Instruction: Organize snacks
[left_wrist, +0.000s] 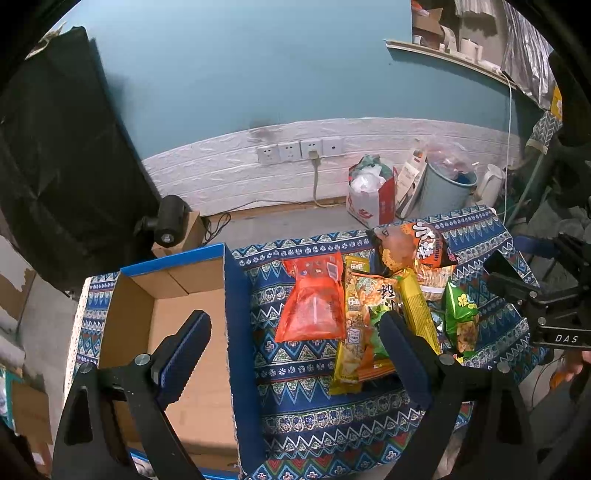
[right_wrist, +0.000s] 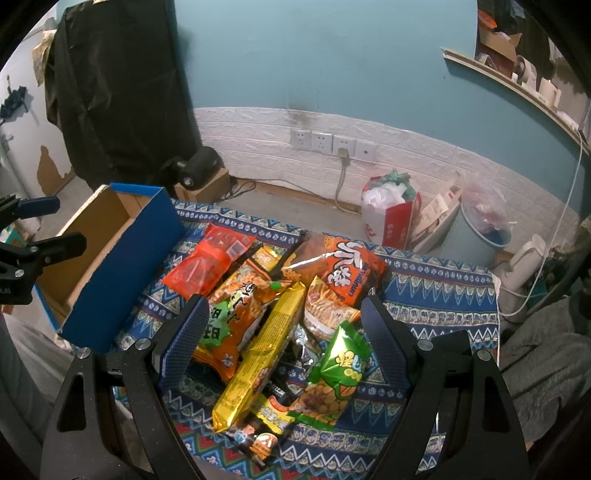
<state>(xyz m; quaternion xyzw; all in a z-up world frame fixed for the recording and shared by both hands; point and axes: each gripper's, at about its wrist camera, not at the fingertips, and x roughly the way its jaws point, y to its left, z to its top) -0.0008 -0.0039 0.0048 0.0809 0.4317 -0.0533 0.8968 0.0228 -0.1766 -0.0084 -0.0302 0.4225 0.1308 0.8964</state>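
Left wrist view: left gripper (left_wrist: 295, 339) spread wide, straddling the box (left_wrist: 236, 332) wall. Snacks (right_wrist: 273, 314) lay heaped right of the box; right gripper (right_wrist: 282, 326) hung spread above them.

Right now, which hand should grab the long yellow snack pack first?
Probably the right. The right hand-held gripper is open with the long yellow snack pack lying between its fingers. The left hand-held gripper, also open, straddles the blue wall of the cardboard box, off to the side of the pile.
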